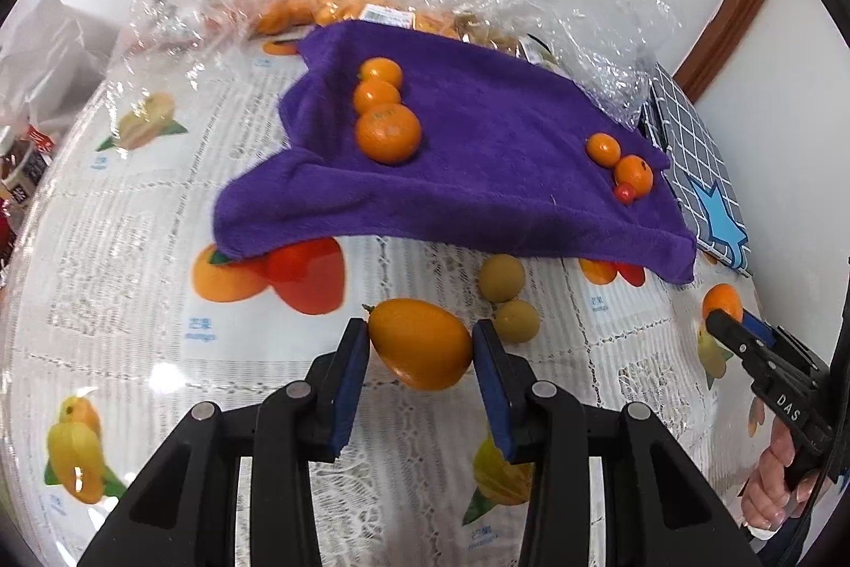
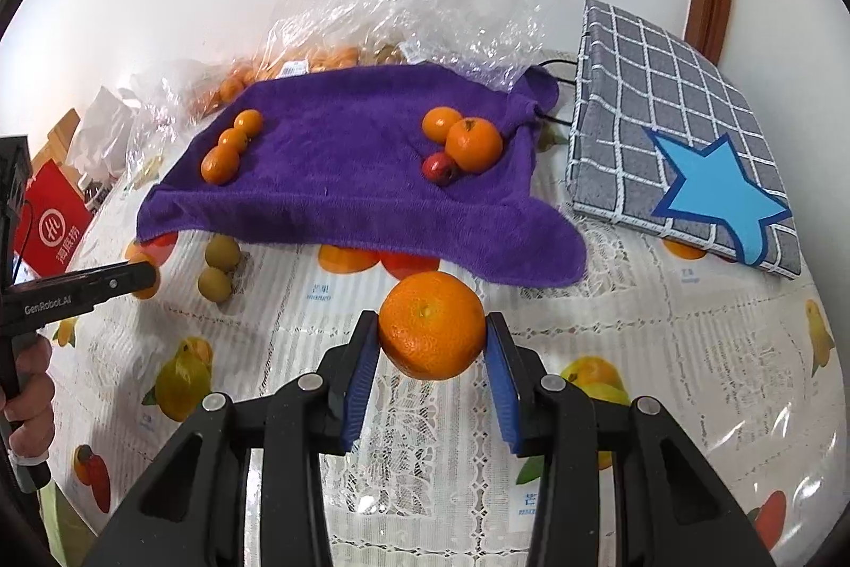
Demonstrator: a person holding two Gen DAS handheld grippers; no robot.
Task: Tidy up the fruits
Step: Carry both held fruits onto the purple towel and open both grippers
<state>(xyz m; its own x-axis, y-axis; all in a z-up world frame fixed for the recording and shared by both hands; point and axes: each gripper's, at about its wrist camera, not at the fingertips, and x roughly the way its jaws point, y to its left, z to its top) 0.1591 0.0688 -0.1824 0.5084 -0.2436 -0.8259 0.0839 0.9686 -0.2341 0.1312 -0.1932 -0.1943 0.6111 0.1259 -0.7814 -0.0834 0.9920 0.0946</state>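
"GenRobot.AI" left gripper (image 2: 143,277), kumquat (image 1: 419,343)

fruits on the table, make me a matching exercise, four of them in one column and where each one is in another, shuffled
Things
1. oval orange fruit
2. round orange
3. small red fruit
4. two green-brown fruits

Places
A. on the purple towel, beside two oranges
B. between the right gripper's fingers
C. on the tablecloth, just in front of the towel's edge
D. between the left gripper's fingers

Pairs: 1-D, 2-B, 3-A, 4-C
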